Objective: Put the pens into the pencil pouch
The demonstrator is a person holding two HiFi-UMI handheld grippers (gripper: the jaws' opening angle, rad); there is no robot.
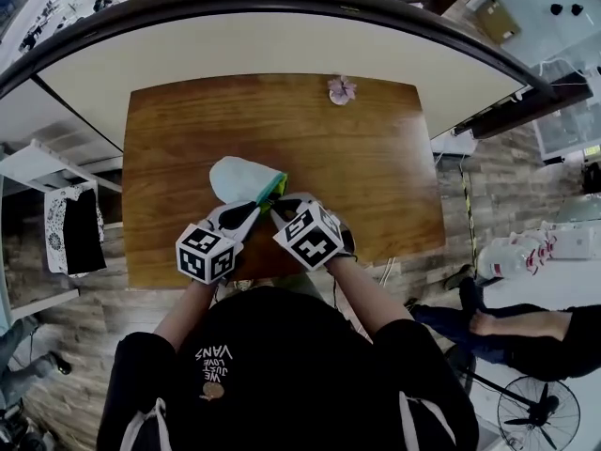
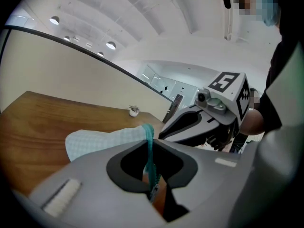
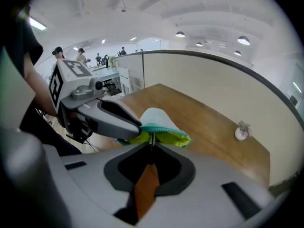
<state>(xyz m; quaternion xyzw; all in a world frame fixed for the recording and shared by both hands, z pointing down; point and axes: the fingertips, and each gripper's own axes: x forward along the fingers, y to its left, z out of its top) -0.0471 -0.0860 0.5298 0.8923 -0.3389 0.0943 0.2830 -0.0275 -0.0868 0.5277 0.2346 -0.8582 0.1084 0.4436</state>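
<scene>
A pale blue pencil pouch (image 1: 239,178) with a teal zipper lies on the wooden table (image 1: 376,177), close to its near edge. The end of the pouch toward me gapes and shows a yellow-green lining (image 3: 166,137). My left gripper (image 1: 252,214) is shut on the teal zipper edge (image 2: 150,151), which runs down between its jaws. My right gripper (image 1: 282,201) meets the same end from the right and is shut on the small metal zipper pull (image 3: 151,138). Each gripper appears in the other's view: the right gripper (image 2: 190,122) and the left gripper (image 3: 114,120). No pens are in sight.
A small pink and white ornament (image 1: 342,89) stands at the table's far edge. A curved beige partition (image 1: 282,36) rises behind the table. A white rack (image 1: 56,205) stands on the left, and a person's legs (image 1: 507,332) and a fan (image 1: 540,412) are on the right.
</scene>
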